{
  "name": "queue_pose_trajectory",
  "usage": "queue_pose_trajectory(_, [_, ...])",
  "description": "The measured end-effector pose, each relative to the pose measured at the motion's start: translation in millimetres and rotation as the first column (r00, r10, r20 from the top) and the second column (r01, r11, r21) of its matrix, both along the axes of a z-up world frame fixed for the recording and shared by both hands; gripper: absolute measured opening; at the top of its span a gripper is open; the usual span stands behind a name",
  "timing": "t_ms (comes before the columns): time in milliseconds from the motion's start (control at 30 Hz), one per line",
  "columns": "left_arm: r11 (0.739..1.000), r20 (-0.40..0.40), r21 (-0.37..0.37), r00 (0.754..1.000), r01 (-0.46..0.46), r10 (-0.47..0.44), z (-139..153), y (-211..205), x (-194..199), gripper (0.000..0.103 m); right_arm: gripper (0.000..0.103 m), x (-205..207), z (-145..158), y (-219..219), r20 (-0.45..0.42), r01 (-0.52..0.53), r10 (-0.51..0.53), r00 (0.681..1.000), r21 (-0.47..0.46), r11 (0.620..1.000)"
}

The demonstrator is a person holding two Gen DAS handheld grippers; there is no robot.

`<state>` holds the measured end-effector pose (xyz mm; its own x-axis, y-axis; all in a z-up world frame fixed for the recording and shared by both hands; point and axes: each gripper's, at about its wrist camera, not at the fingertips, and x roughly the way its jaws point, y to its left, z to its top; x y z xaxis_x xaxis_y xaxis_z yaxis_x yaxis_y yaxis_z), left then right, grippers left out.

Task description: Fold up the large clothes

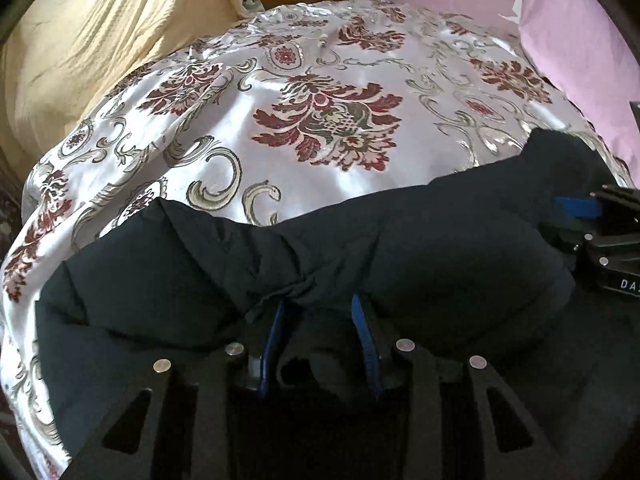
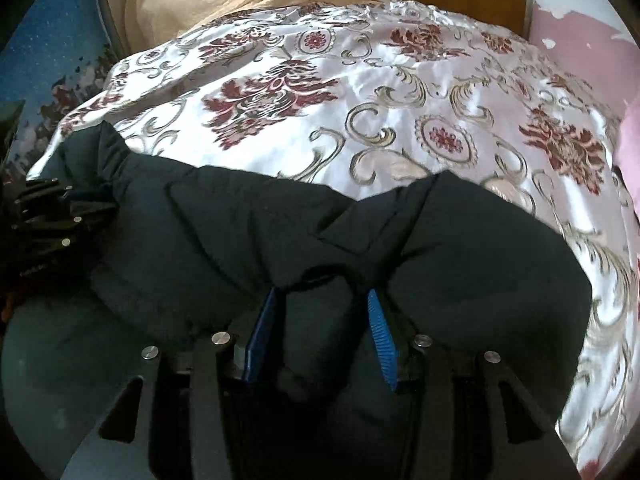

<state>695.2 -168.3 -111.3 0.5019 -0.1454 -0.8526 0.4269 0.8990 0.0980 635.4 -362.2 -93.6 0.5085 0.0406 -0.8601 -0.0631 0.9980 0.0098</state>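
A fold is under way, by my reading: 1 dark coat (image 1: 280,248) lies along the near edge of the bed, on 1 floral cover (image 1: 320,92). 2 claws work it: the left claw (image 1: 320,320) and right claw (image 2: 320,304) each stand partly open with a bunch of coat between the pads. Next, both should carry the edge together towards the far side.

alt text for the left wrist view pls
Left gripper has a bunched fold of dark garment between its blue pads, over a floral satin bedspread. The right gripper shows at right edge.
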Motion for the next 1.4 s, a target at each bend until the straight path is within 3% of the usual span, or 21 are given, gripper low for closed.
queue_pose_trajectory(233, [0.997,0.064,-0.068,0.998,-0.026,0.030,-6.3,3.1,-1.0,0.034,0.046,5.8,-8.2,-3.9,0.109,0.053,-0.055,0.993,0.018,0.998])
queue_pose_trajectory(367, [0.985,0.083,-0.171,0.996,-0.019,0.034,4.3,16.7,-11.0,0.034,0.050,-5.8,-2.9,-2.3,0.165,0.067,-0.066,0.984,0.000,0.998])
queue_pose_trajectory(433, [0.974,0.070,-0.223,0.995,-0.047,0.064,12.4,26.8,-16.4,0.040,0.054,-14.5,4.6,-4.5,0.192,0.077,-0.077,0.978,0.004,0.997])
queue_pose_trajectory(500, [0.965,0.084,-0.245,0.989,-0.097,0.120,21.1,36.3,-24.4,0.072,0.054,-23.7,12.9,-8.8,0.211,0.084,-0.088,0.973,0.025,0.996])
queue_pose_trajectory(533, [0.962,0.103,-0.247,0.984,-0.119,0.148,25.5,39.8,-29.1,0.076,0.055,-28.4,16.6,-10.7,0.218,0.090,-0.095,0.971,0.033,0.995])
queue_pose_trajectory(600, [0.956,0.119,-0.257,0.977,-0.140,0.175,31.8,44.9,-36.4,0.078,0.055,-35.2,23.1,-14.5,0.223,0.105,-0.113,0.968,0.047,0.993])
queue_pose_trajectory(733, [0.954,0.080,-0.244,0.976,-0.175,0.200,37.7,45.8,-44.4,0.079,0.055,-45.5,31.0,-14.0,0.216,0.125,-0.139,0.966,0.078,0.989])
queue_pose_trajectory(900, [0.952,0.088,-0.246,0.974,-0.180,0.207,53.1,44.9,-61.5,0.081,0.068,-64.7,48.2,-0.6,0.237,0.105,-0.114,0.965,0.052,0.993])
queue_pose_trajectory(1167, [0.943,0.149,-0.283,0.963,-0.177,0.226,92.2,46.7,-111.6,0.091,0.084,-103.2,90.5,9.5,0.310,0.104,-0.128,0.942,0.091,0.990])
queue_pose_trajectory(1400, [0.911,0.214,-0.366,0.935,-0.192,0.283,133.2,55.1,-162.1,0.097,0.087,-145.8,121.1,13.6,0.364,0.118,-0.152,0.919,0.113,0.987])
